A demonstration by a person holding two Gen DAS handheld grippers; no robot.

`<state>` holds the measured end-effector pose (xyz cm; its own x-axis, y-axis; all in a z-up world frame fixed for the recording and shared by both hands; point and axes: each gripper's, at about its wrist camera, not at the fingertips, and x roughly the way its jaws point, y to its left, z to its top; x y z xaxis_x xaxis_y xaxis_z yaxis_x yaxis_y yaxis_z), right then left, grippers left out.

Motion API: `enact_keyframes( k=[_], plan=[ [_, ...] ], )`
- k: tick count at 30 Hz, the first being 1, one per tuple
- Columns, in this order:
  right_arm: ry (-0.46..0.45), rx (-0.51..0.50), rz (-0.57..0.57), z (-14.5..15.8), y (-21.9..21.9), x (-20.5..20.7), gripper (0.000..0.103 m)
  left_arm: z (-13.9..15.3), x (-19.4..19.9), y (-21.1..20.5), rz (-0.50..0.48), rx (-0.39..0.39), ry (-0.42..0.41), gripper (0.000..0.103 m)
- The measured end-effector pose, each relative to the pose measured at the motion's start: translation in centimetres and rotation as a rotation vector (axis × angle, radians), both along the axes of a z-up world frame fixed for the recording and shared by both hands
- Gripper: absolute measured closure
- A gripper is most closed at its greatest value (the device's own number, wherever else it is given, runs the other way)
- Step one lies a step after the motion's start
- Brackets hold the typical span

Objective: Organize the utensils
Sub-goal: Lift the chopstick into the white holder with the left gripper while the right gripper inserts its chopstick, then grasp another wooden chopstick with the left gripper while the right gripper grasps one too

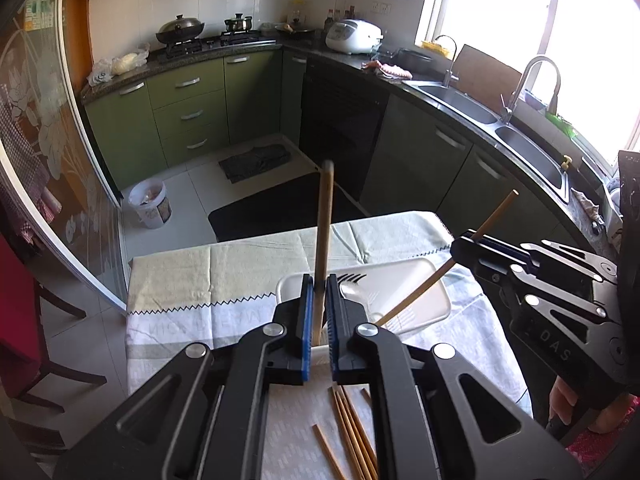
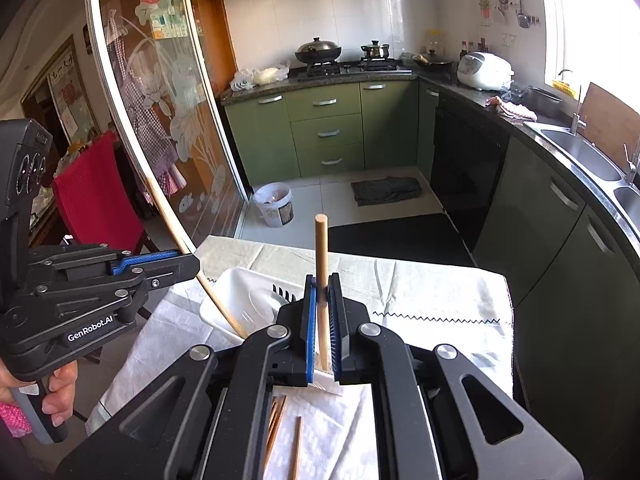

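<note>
A white tray [image 1: 424,276] sits on the cloth-covered table [image 1: 192,276], and in it lies pale cutlery — a fork [image 1: 352,282] with its tines toward the far rim; the rest of the contents are hidden behind the grippers. The left gripper [image 1: 319,312] is clamped on a chopstick [image 1: 324,236], its blue pads pressed against the stick's lower part; the stick stands nearly upright above the tray's near edge, long axis vertical. The right gripper [image 2: 323,316] is likewise clamped on a second chopstick [image 2: 321,264], which in the left wrist view slants from the tray up toward the sink side. More loose chopsticks [image 1: 352,432] lie flat on the table just in front of the tray — bunched, pointing roughly toward it.
</note>
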<state>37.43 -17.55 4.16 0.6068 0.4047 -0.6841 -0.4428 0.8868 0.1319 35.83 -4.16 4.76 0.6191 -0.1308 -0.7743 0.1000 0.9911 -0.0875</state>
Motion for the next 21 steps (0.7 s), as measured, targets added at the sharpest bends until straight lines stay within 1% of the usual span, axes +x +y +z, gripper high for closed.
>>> enact_keyframes(
  k=[1,2,3,4,8,11,13,14,15,16,18,21],
  plan=[
    [0.007,-0.002,0.001,-0.3,0.0,0.1,0.094,-0.1,-0.2,0.0,-0.002,0.009,0.005,0.096],
    [0.014,-0.002,0.003,-0.5,0.0,0.1,0.083,-0.2,-0.3,-0.1,-0.002,0.013,0.006,0.095],
    [0.011,0.001,-0.002,-0.6,-0.2,-0.1,0.074,-0.2,-0.5,-0.1,-0.001,0.017,0.01,0.09],
    [0.003,0.0,-0.007,-0.6,-0.2,-0.4,0.073,-0.1,-0.6,-0.1,0.0,0.019,0.013,0.085],
    [-0.052,0.027,-0.018,1.0,-1.7,-2.5,0.073,0.7,-2.1,0.0,0.004,0.018,0.003,0.083],
    [-0.1,0.055,-0.011,2.2,-3.5,-5.6,0.073,1.3,-4.3,0.0,0.001,0.017,-0.004,0.077],
    [-0.127,0.067,-0.002,2.3,-4.9,-8.2,0.07,1.1,-6.0,0.0,-0.008,0.014,0.012,0.071],
    [-0.136,0.072,0.003,2.1,-5.7,-9.5,0.067,0.8,-6.9,-0.1,-0.015,0.014,0.029,0.069],
    [-0.141,0.074,0.006,1.8,-6.5,-10.7,0.064,0.3,-7.6,-0.1,-0.02,0.011,0.05,0.063],
    [-0.139,0.077,0.011,1.1,-7.3,-11.9,0.064,-0.4,-8.4,-0.1,-0.025,0.0,0.076,0.056],
    [-0.123,0.087,0.014,-0.4,-8.8,-14.0,0.063,-2.2,-9.7,0.0,-0.021,-0.021,0.138,0.05],
    [-0.082,0.116,0.0,-3.3,-11.0,-16.9,0.063,-6.0,-10.9,0.0,-0.015,-0.035,0.26,0.05]
  ],
)
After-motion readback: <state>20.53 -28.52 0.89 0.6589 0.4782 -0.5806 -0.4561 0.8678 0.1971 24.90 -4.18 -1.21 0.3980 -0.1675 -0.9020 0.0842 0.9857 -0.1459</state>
